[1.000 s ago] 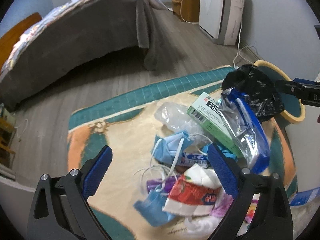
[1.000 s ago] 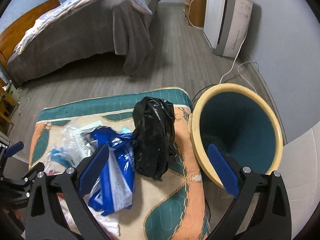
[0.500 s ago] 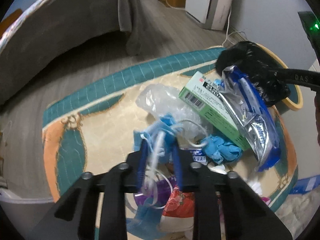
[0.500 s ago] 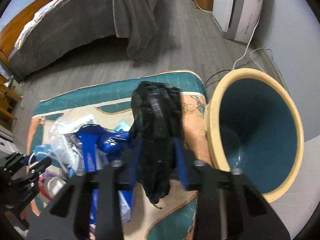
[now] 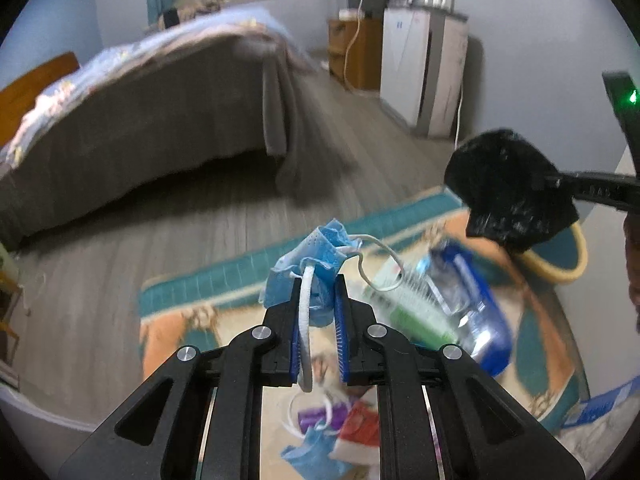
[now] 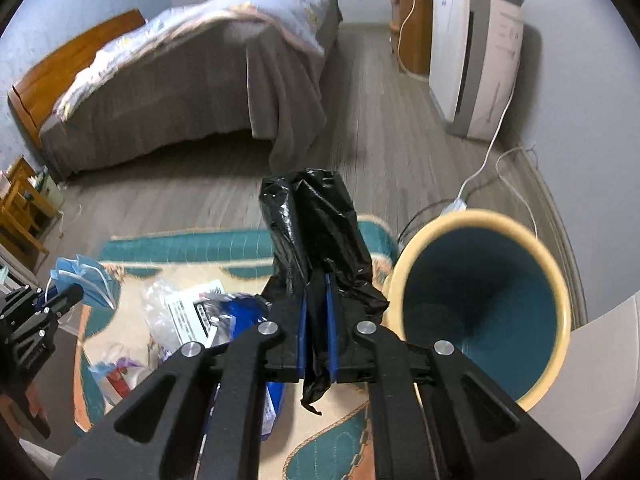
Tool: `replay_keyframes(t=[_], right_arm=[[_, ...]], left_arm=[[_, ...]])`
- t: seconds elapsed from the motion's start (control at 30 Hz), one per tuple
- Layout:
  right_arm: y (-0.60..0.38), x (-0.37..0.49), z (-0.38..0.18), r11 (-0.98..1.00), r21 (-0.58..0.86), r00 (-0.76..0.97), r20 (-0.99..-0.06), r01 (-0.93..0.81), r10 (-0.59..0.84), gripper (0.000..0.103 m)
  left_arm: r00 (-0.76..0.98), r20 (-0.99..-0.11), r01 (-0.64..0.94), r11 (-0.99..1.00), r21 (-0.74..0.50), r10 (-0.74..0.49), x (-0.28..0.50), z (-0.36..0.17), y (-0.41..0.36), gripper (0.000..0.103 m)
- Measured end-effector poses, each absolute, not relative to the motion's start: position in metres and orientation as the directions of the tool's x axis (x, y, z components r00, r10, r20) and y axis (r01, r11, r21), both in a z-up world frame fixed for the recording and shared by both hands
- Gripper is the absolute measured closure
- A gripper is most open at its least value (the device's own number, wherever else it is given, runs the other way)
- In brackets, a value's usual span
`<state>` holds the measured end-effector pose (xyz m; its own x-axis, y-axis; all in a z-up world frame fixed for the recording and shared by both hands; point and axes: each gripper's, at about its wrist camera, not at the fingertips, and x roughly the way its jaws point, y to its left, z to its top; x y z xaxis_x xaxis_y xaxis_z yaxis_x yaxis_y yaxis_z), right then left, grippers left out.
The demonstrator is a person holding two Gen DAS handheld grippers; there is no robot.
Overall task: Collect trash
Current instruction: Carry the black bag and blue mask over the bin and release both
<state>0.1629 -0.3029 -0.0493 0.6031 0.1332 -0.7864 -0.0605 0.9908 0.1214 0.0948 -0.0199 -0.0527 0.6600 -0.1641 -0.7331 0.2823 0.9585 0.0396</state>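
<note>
Left tongs [image 5: 318, 296]: clamped on a blue face mask [image 5: 316, 250], which is lifted above the patterned mat [image 5: 208, 280]; one white ear loop [image 5: 306, 320] hangs down between the blue pads and another curls out toward the bin side.
Right tongs [image 6: 316, 304]: clamped on a crumpled black plastic bag [image 6: 316, 232], held off the mat just beside the bin; a tail of the bag dangles below the pads.
Bin [image 6: 556, 280]: cream rim, teal inside, standing at the mat's edge with its mouth open toward the right tongs; it looks empty as far as the inside shows.
Step in hand: carrying both pieces over to the bin, judging by the lifted loads.
Bag, how to do it well: bring it right over the bin's mouth before letting go, since thin film drifts and the dangling tail could catch on the rim.
Mask, how to do it well: the bin lies past the right tongs, so let the bag go first and clear that side; watch that the loose loop does not snag the litter below.
Left on the mat, away from the bin: a green-and-white carton [image 5: 404, 300], a blue foil pouch [image 5: 472, 312], clear wrapping [image 6: 160, 304], a second mask [image 5: 316, 454] and a red-and-white packet [image 5: 356, 432].
Risk: motion blur suggests quick moves; slow down near the rim.
</note>
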Motion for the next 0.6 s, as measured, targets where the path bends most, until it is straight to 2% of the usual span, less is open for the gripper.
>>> replay_keyframes(t=[0.23,0.6], right_arm=[[-0.344,0.159,-0.031,0.993,0.115,0.638,-0.765,0.002,0.088,0.096],[-0.433,0.152,-0.044,0.974,0.105,0.614,-0.789,0.198,-0.040,0.096]], left_arm=[[0.711,-0.661,0.351,0.936,0.041,-0.237,0.100,-0.016,-0.066,0.088],[0.610,-0.685,0.557,0.830,0.013,-0.399,0.128,-0.026,-0.192,0.088]])
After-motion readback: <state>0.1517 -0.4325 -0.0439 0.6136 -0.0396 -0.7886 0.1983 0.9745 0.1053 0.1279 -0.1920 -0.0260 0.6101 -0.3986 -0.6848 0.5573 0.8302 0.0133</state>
